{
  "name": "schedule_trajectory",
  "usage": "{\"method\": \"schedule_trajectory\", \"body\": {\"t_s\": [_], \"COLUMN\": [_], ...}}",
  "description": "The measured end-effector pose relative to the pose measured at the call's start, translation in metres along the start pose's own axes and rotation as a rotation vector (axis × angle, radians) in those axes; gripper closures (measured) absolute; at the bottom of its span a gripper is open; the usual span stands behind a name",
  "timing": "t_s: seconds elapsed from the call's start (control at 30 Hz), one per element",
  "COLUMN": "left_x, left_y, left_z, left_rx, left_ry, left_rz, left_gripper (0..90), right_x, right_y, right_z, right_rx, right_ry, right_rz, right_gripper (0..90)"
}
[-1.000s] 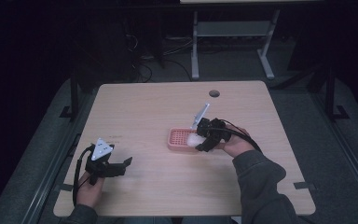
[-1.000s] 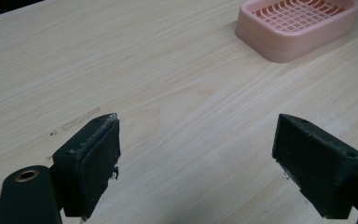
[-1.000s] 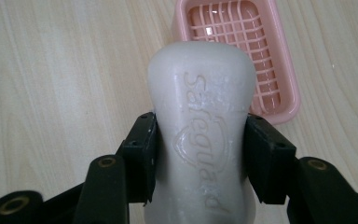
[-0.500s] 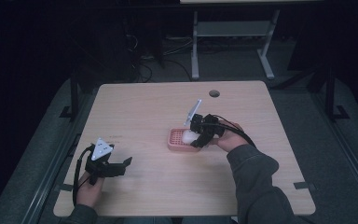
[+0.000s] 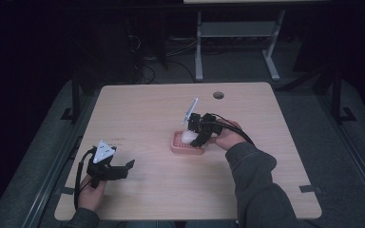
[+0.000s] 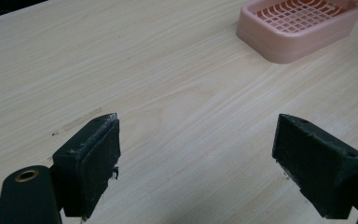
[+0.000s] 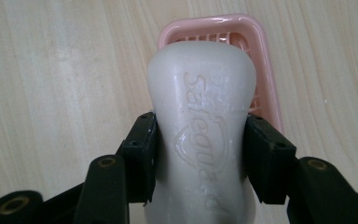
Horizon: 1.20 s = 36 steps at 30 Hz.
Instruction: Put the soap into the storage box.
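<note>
Soap bar [image 7: 200, 135] clamped in right tool [image 7: 200, 154], over pink dish [image 7: 261, 60]

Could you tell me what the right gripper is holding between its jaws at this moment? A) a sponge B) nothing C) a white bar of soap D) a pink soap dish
C: in the right gripper view, the right gripper has both jaws pressed against the sides of the white bar of soap, above the pink soap dish.

Over the last second the right gripper [image 5: 193, 137], clamped on the white soap bar [image 7: 203, 126], has slid leftward from the pink soap dish's [image 5: 179, 147] right end to above its middle.
</note>
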<state>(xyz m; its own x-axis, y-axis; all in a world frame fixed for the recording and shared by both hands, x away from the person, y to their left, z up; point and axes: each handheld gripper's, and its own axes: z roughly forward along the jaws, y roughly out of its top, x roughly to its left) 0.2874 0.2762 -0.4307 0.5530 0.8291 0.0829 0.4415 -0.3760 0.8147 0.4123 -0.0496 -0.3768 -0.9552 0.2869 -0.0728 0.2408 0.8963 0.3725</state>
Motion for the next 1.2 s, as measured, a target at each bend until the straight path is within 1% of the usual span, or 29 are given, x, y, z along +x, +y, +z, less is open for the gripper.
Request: {"method": "schedule_trajectory", "body": {"t_s": [0.27,0.3,0.43,0.5,0.63,0.8,0.97,1.03,1.07,1.2], "left_x": [0.0,0.0,0.001,0.0,0.0,0.0,0.001,0.001,0.001,0.001], "left_y": [0.0,0.0,0.0,0.0,0.001,0.001,0.001,0.001,0.001,0.001], "left_z": [0.0,0.0,0.0,0.0,0.0,0.0,-0.001,-0.001,-0.001,-0.001], "left_rx": [0.002,0.001,0.006,0.004,0.005,0.008,0.01,0.005,0.009,0.003], "left_ry": [0.001,0.001,0.001,0.0,0.0,0.001,0.001,0.002,0.003,-0.001], "left_rz": [0.002,0.002,0.006,0.005,0.005,0.008,0.008,0.003,0.009,0.001], "left_gripper": [14.7,14.7,14.7,14.7,14.7,14.7,14.7,14.7,14.7,14.7], "right_x": [-0.004,-0.004,-0.007,-0.008,-0.01,-0.011,-0.014,-0.015,-0.015,-0.016], "right_y": [0.006,0.007,0.008,0.009,0.01,0.012,0.013,0.014,0.014,0.016], "right_z": [0.009,0.014,0.021,0.024,0.028,0.034,0.041,0.044,0.045,0.049], "right_rx": [0.01,0.022,0.031,0.039,0.04,0.051,0.061,0.067,0.068,0.072], "right_ry": [-0.014,-0.017,-0.008,-0.01,-0.014,-0.01,-0.005,-0.01,-0.012,-0.011], "right_rz": [-0.004,-0.002,0.008,0.007,0.023,0.018,0.025,0.028,0.03,0.029], "right_gripper": [48.6,48.6,48.6,48.6,48.6,48.5,48.5,48.4,48.4,48.4]}}
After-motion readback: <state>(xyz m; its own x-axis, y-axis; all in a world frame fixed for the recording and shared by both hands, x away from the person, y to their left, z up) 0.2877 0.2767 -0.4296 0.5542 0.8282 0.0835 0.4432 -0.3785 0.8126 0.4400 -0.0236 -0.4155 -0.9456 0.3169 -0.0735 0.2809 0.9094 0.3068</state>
